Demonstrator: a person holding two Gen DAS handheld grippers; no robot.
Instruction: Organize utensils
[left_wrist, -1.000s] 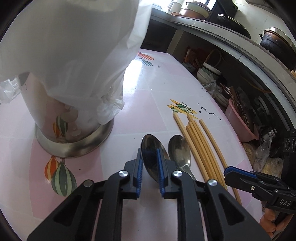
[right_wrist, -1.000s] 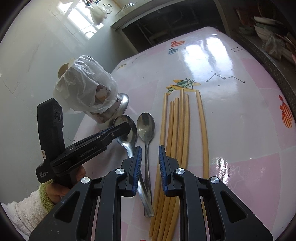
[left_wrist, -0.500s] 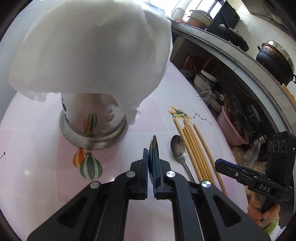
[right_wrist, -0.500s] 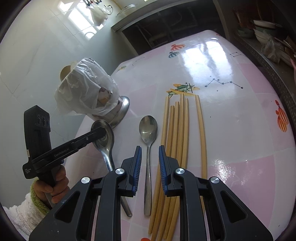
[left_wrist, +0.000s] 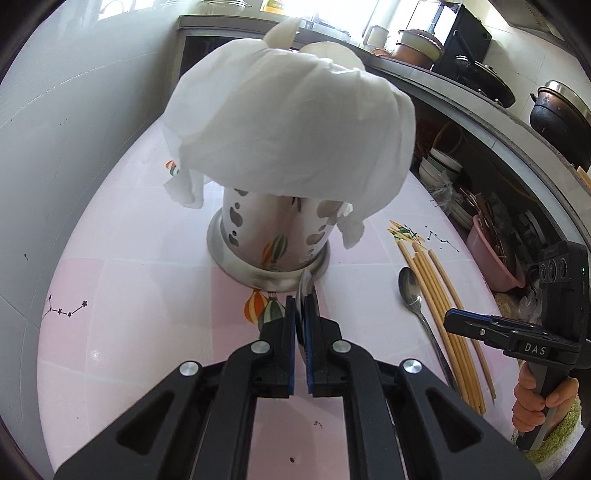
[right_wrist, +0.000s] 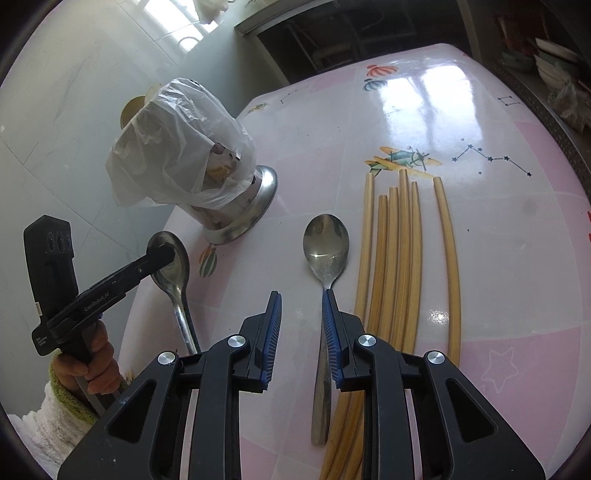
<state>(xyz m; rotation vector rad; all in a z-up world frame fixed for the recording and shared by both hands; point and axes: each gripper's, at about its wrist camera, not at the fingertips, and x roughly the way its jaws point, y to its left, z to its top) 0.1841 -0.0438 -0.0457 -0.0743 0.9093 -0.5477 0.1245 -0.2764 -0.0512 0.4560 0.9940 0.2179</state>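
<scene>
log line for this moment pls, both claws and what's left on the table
left claw: shut on steel spoon, lifted | right claw: opening, nothing gripped | on pink table: second steel spoon, bamboo chopsticks

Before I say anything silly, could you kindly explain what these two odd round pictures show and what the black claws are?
There is no robot here: a person holds a two-finger gripper in each hand, and a fisheye camera on each one looks along its fingers. In the left wrist view, the left gripper is shut on a spoon, lifted off the table near the steel utensil holder, which has a white plastic bag draped over it. In the right wrist view, the right gripper hangs over the pink table with its jaws opening and nothing gripped. A second spoon and six chopsticks lie there.
</scene>
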